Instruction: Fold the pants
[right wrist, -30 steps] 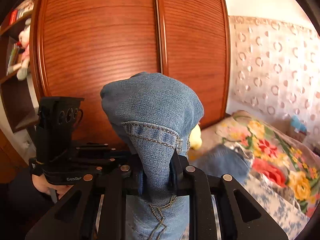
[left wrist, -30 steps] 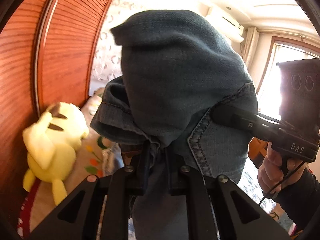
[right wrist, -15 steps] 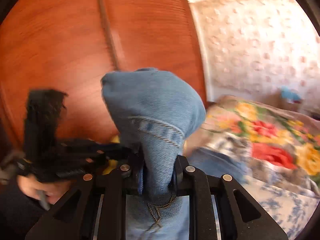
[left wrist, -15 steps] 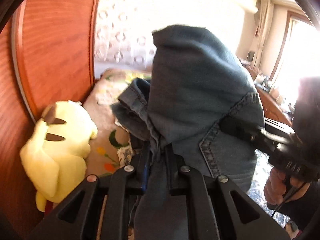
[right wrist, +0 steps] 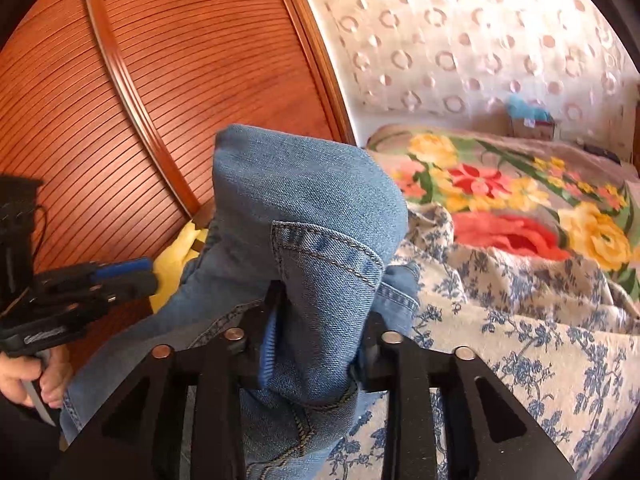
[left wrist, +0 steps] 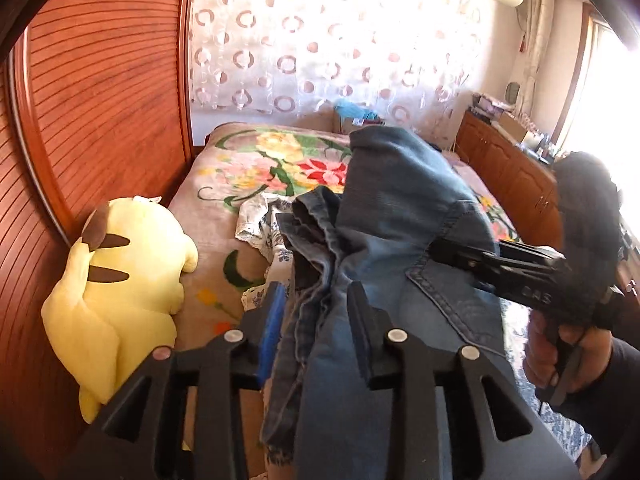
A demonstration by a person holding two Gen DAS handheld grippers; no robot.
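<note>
Left wrist: my left gripper (left wrist: 316, 304), jaws just widened, stands slack around the denim pants (left wrist: 400, 216) heaped on the floral blanket (left wrist: 256, 160); yellow plush toy (left wrist: 120, 280) beside. Right gripper's (left wrist: 444, 250) lettering blurred.

Right wrist: my right gripper (right wrist: 320, 320), jaws just widened, with stitched denim bulging between; whether the pads still press, I cannot tell. Ribbed wooden door (right wrist: 160, 80) behind.

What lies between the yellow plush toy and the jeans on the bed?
In the left wrist view, between the yellow plush toy and the jeans lies a strip of floral blanket, and nearer the jeans a crumpled blue-and-white floral cloth.
</note>
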